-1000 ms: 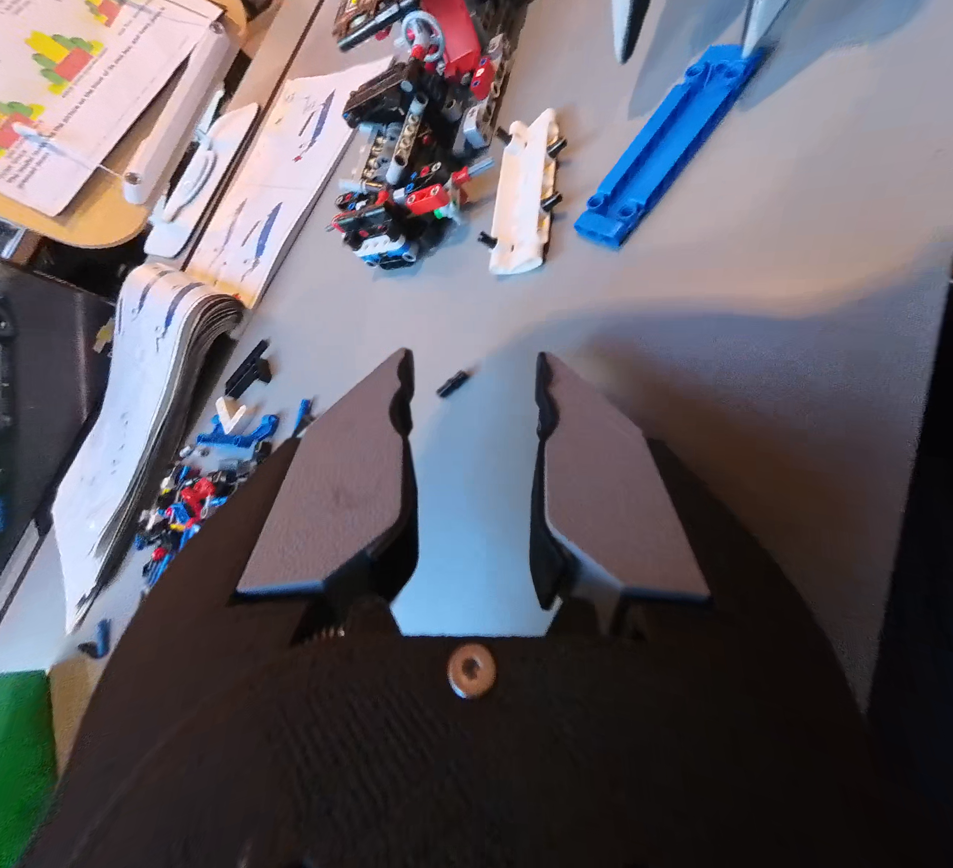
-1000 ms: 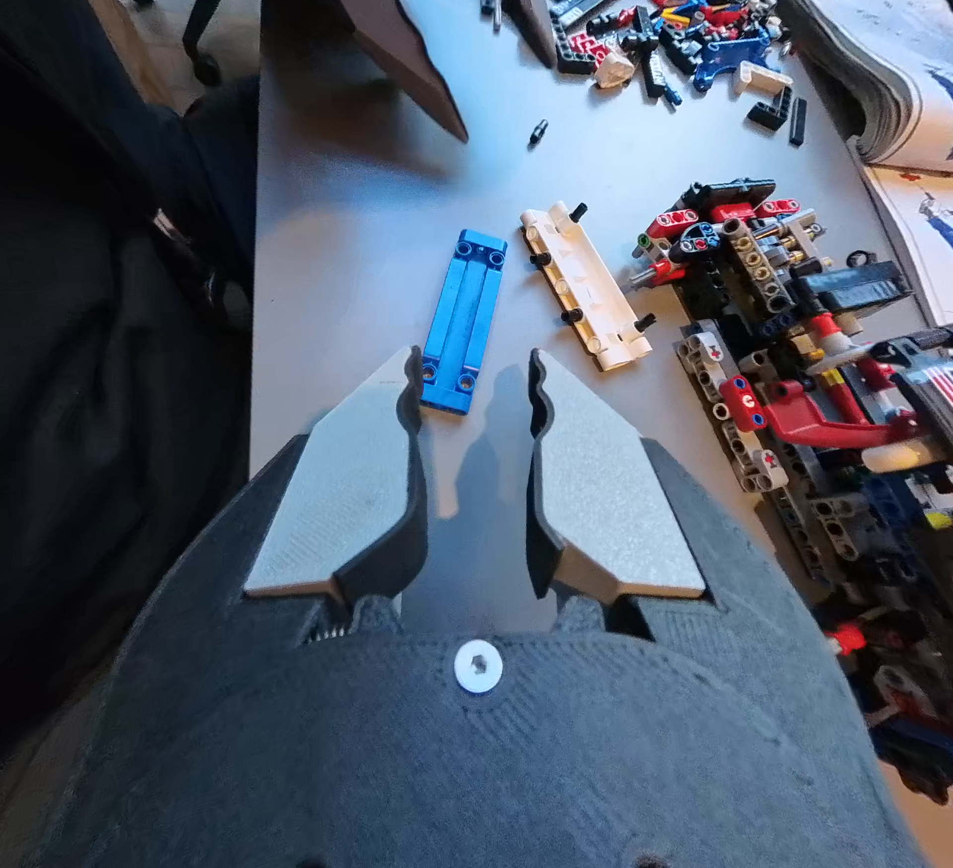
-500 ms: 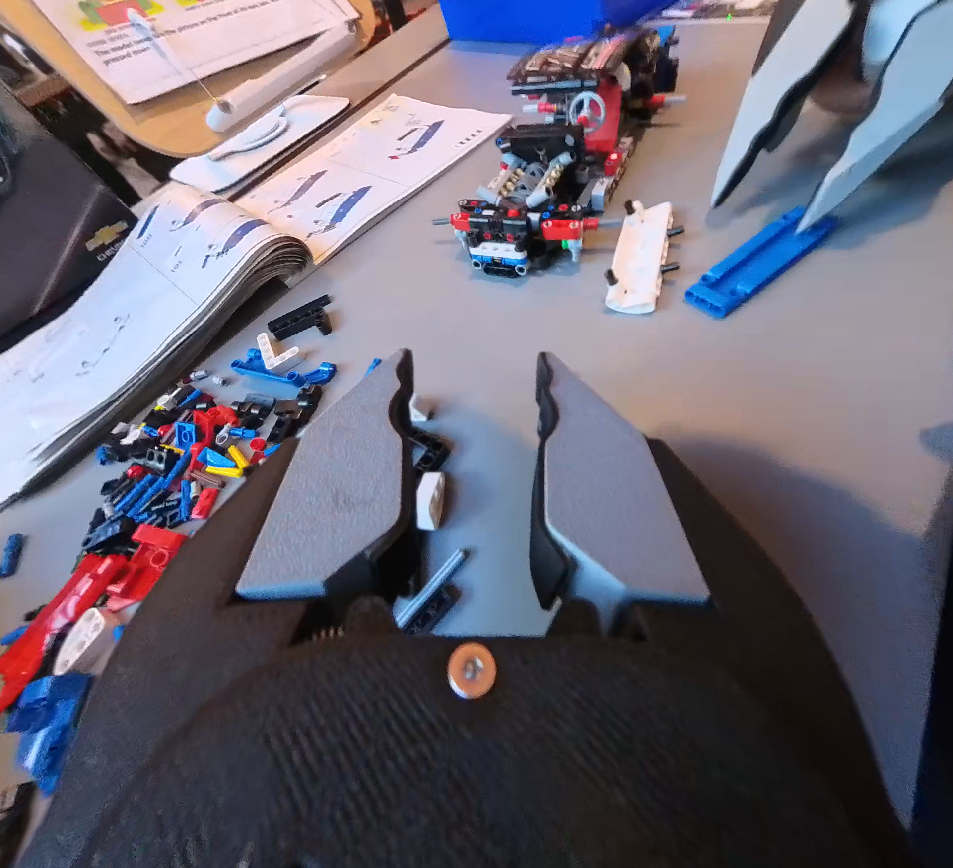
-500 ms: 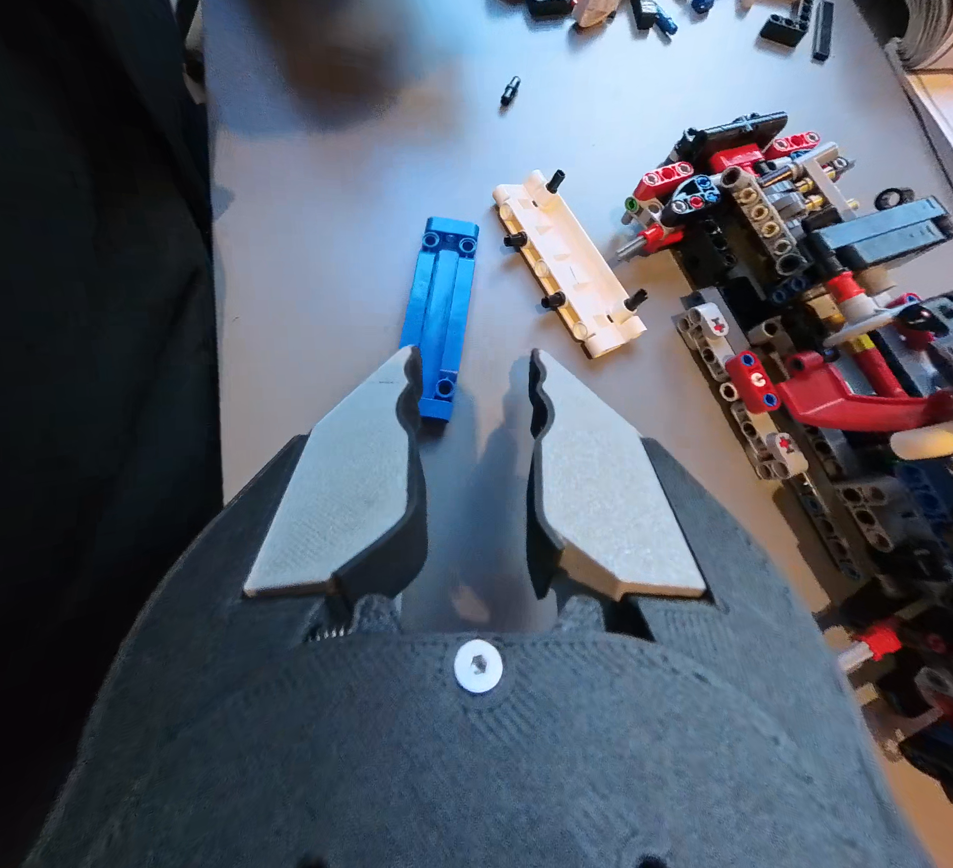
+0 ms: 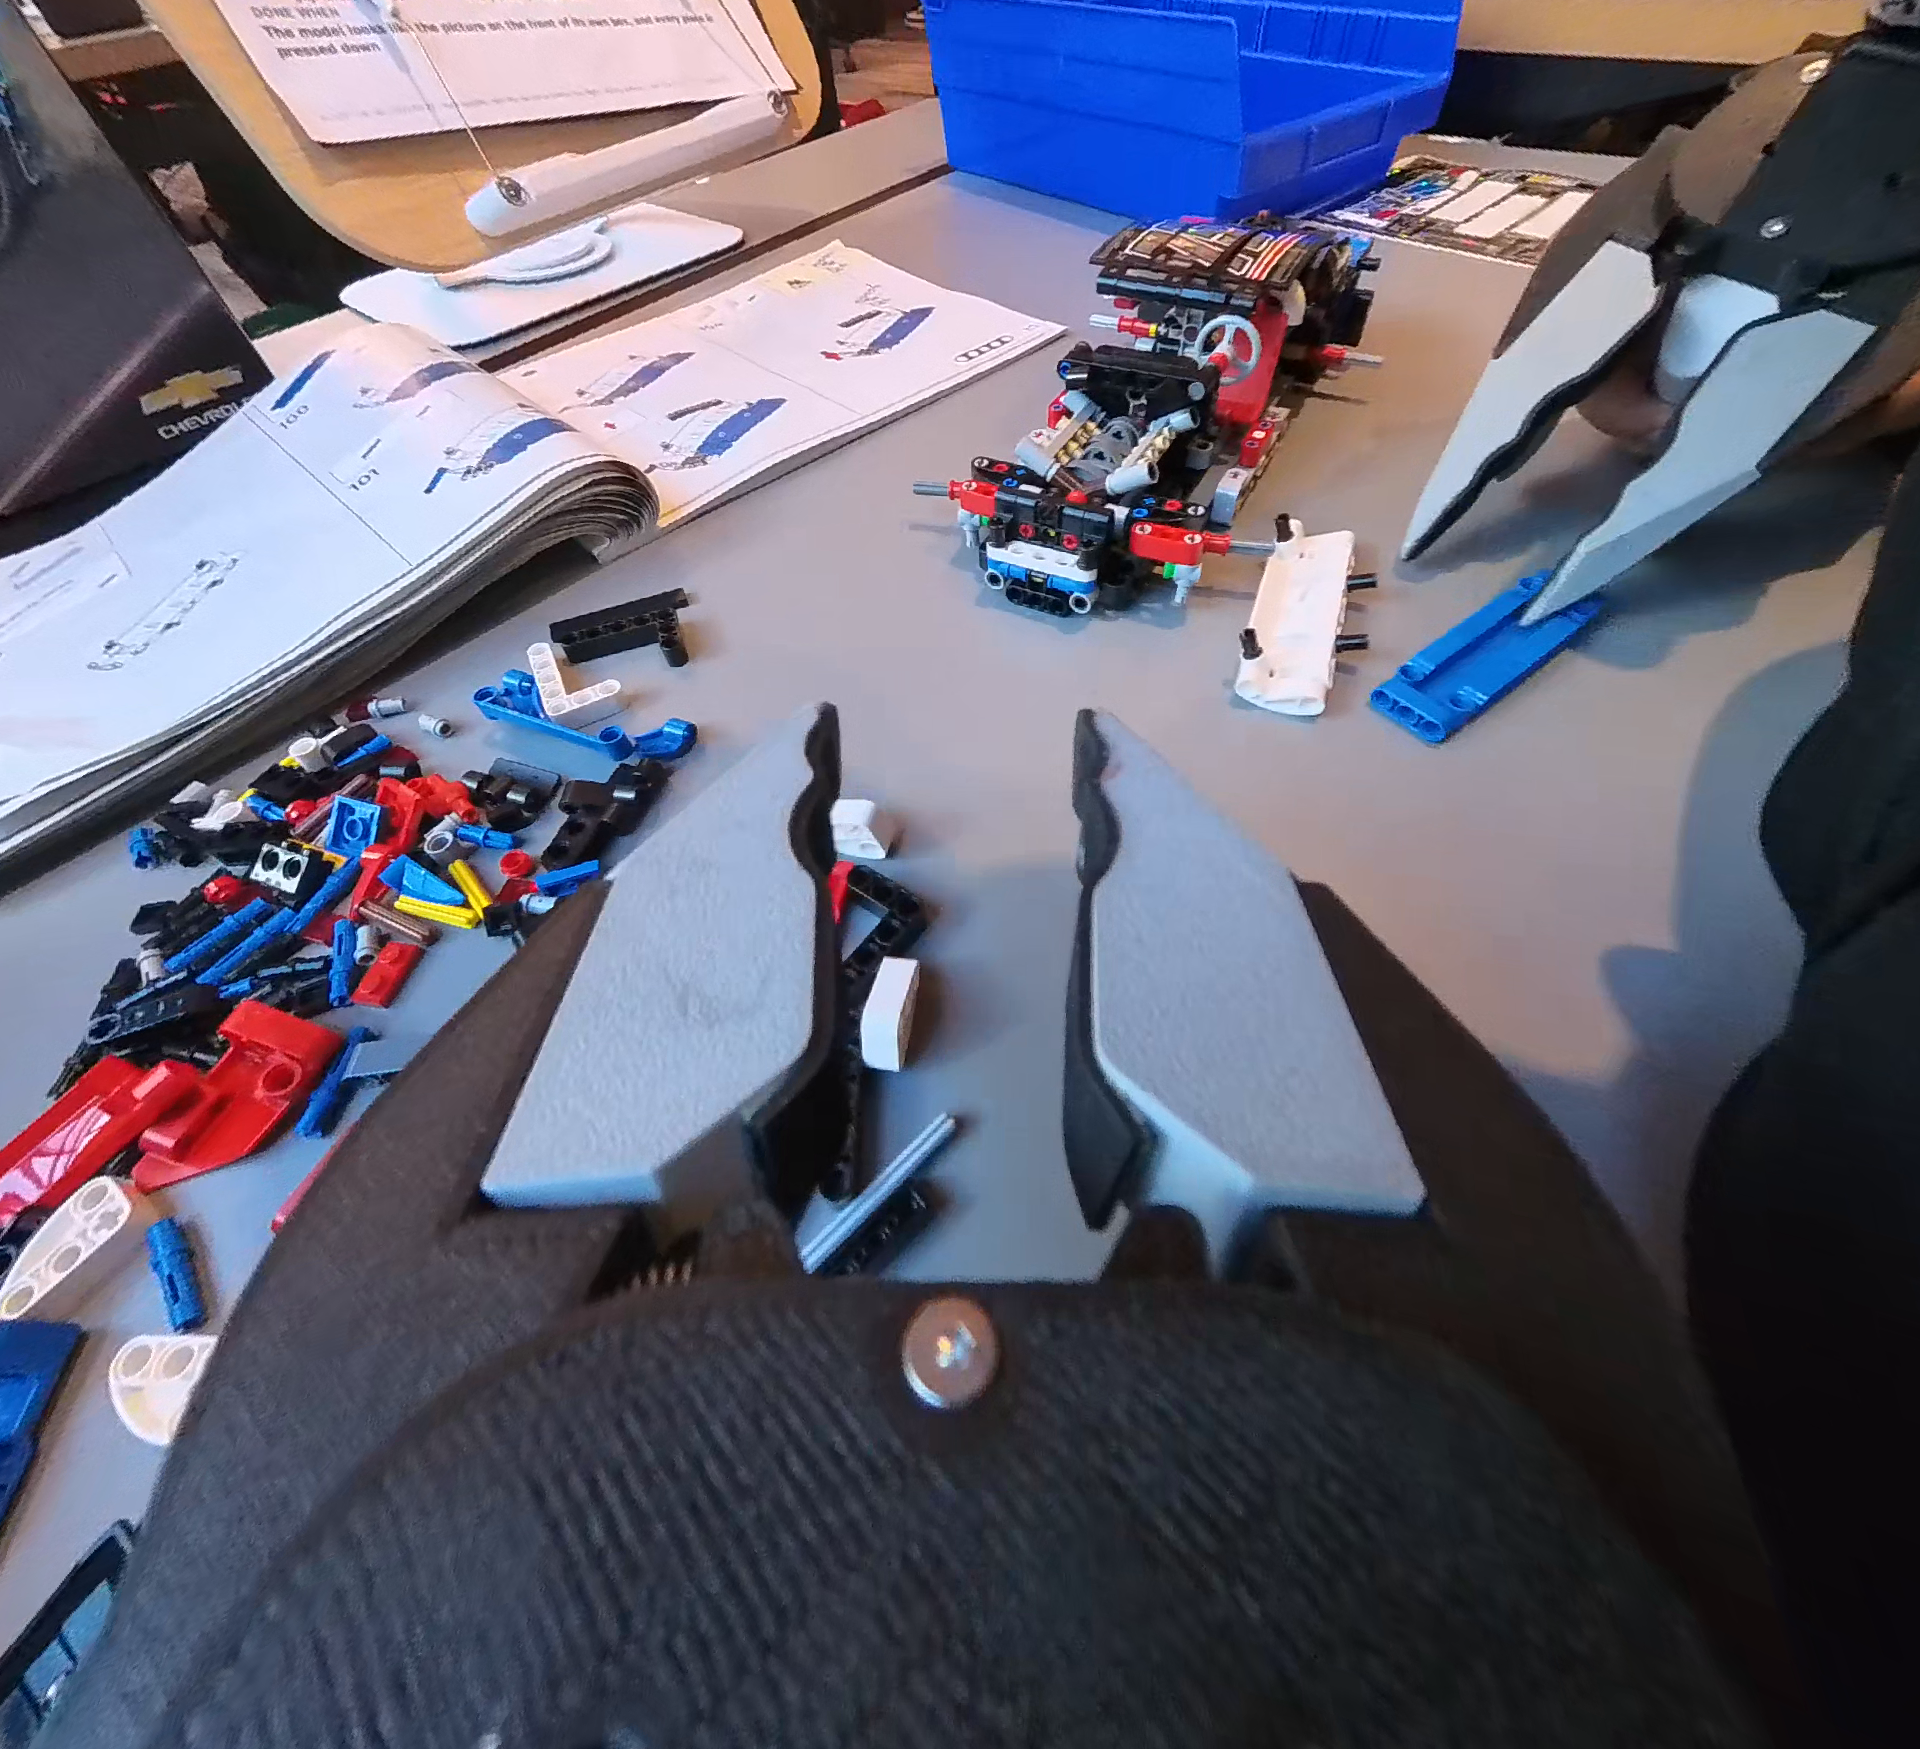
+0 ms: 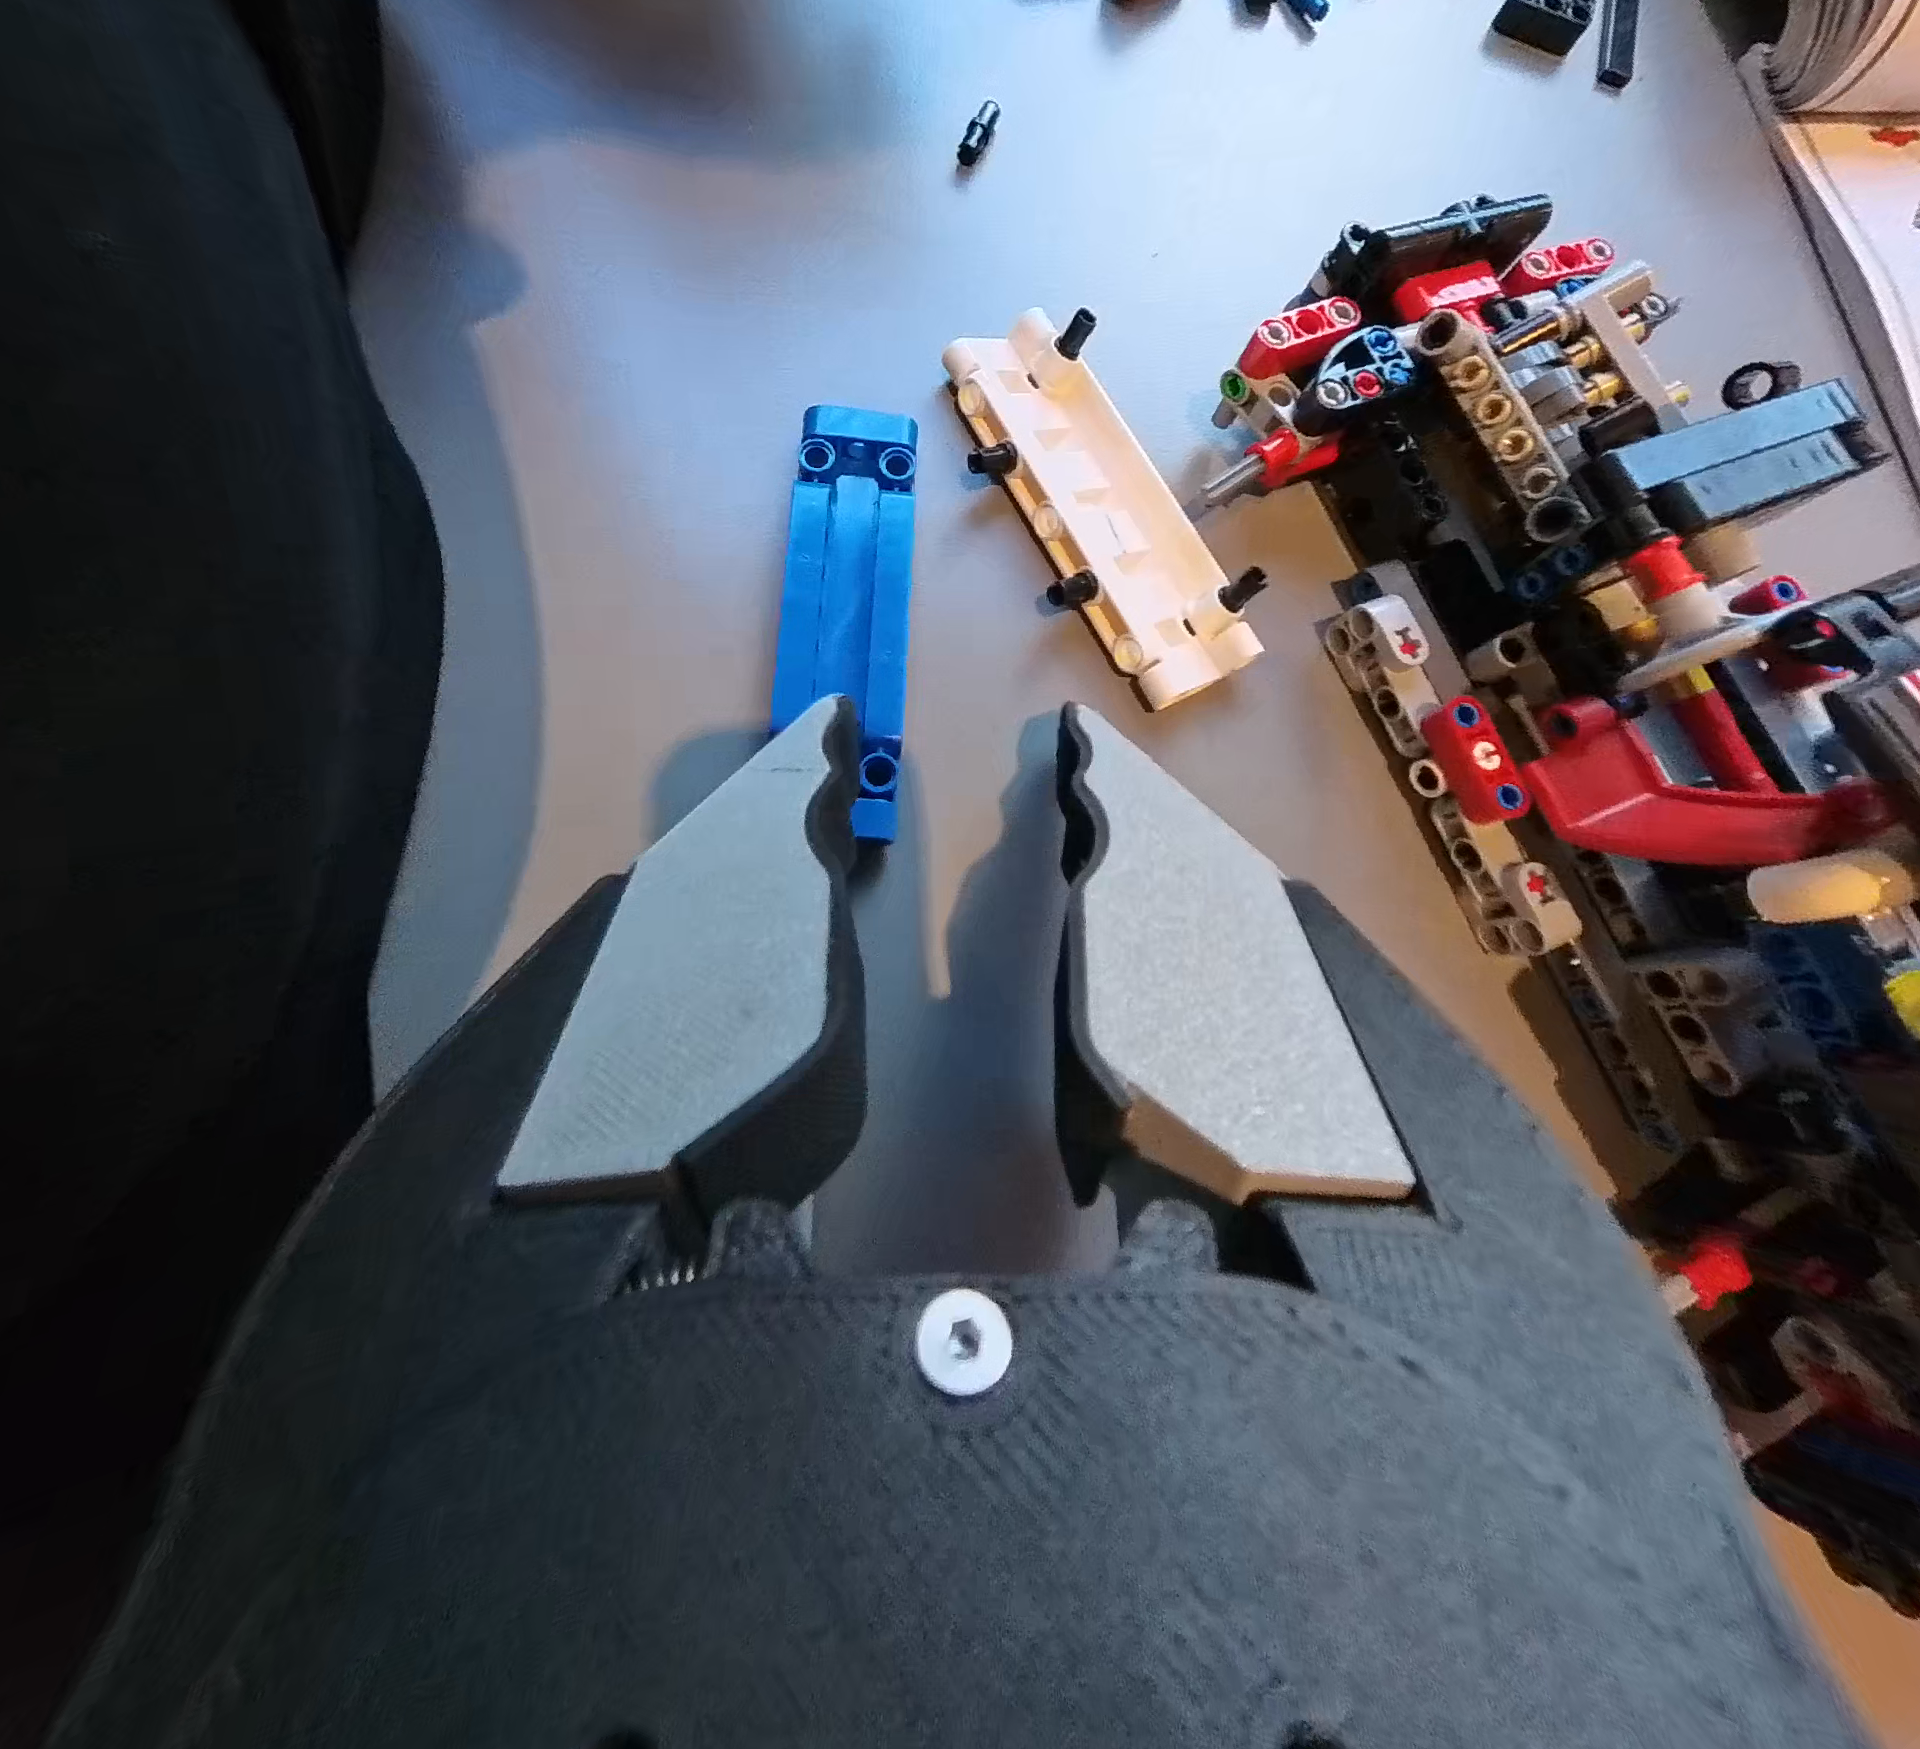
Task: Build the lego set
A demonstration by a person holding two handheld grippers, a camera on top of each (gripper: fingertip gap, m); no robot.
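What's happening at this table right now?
A person with two handheld claws is building a Lego car. The right claw is open, one tip over the near end of a flat blue panel lying beside a white panel and the half-built car. The left claw hangs open by the loose parts pile, empty.
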